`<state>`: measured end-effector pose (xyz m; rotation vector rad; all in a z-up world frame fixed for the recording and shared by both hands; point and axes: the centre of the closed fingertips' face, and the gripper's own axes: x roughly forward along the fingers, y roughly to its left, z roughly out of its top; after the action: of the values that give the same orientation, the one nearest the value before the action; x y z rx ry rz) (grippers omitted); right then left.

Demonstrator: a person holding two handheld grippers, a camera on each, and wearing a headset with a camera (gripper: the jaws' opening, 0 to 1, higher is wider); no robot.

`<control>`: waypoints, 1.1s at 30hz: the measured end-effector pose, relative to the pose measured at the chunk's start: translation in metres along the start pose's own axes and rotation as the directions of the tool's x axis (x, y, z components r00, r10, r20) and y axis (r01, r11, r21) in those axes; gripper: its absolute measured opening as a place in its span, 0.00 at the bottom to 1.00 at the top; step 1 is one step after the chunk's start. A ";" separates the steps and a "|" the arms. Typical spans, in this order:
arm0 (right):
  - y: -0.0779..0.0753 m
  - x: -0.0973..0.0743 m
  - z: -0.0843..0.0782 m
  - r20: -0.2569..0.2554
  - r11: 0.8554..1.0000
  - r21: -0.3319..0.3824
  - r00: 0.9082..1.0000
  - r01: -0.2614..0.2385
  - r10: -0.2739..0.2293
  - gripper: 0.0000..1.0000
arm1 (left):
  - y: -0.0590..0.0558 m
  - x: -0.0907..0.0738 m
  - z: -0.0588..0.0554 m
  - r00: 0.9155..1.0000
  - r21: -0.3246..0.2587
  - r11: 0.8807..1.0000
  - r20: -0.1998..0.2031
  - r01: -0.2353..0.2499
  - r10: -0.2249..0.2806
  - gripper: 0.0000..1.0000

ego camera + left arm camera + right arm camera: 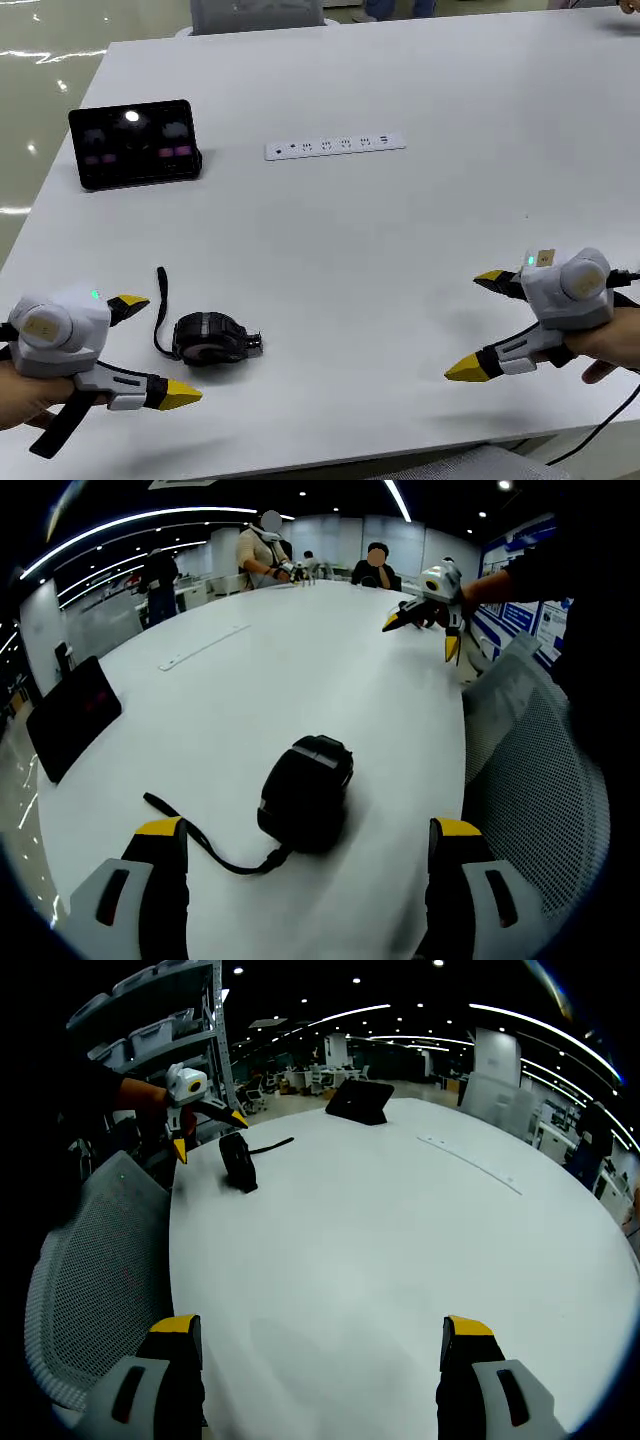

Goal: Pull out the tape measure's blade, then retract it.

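A black tape measure (210, 338) with a black wrist strap (160, 310) lies on the white table (340, 230), near the front left. Its blade is fully in. My left gripper (158, 346) is open just left of it, jaws spread and pointing at it, nothing between them. In the left gripper view the tape measure (305, 791) sits a short way ahead between the yellow fingertips (158, 829). My right gripper (480, 322) is open at the front right, far from the tape measure (237, 1161), holding nothing.
A dark tablet (134, 142) stands at the back left. A white power strip (335, 146) lies at the back centre. A grey mesh chair (530, 760) is close to the table's front edge. People sit at the far end of the table.
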<state>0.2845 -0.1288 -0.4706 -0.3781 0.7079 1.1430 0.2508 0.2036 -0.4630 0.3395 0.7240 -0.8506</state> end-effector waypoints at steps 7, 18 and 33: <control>0.005 0.010 0.008 -0.011 0.999 -0.026 1.000 -0.028 0.027 0.99 | 0.002 0.003 0.006 1.000 0.031 0.999 -0.003 0.010 -0.009 0.93; 0.012 0.031 0.027 -0.013 0.993 -0.084 0.997 -0.078 0.077 0.99 | -0.004 0.016 0.008 0.989 0.211 0.972 -0.123 0.103 -0.078 0.89; 0.021 0.053 0.048 -0.010 0.982 -0.128 0.991 -0.135 0.135 0.99 | -0.004 0.027 0.008 0.975 0.230 0.961 -0.192 0.155 -0.112 0.78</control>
<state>0.2924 -0.0546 -0.4706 -0.4448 0.6706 1.3213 0.2630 0.1814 -0.4759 0.5976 0.8161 -1.0509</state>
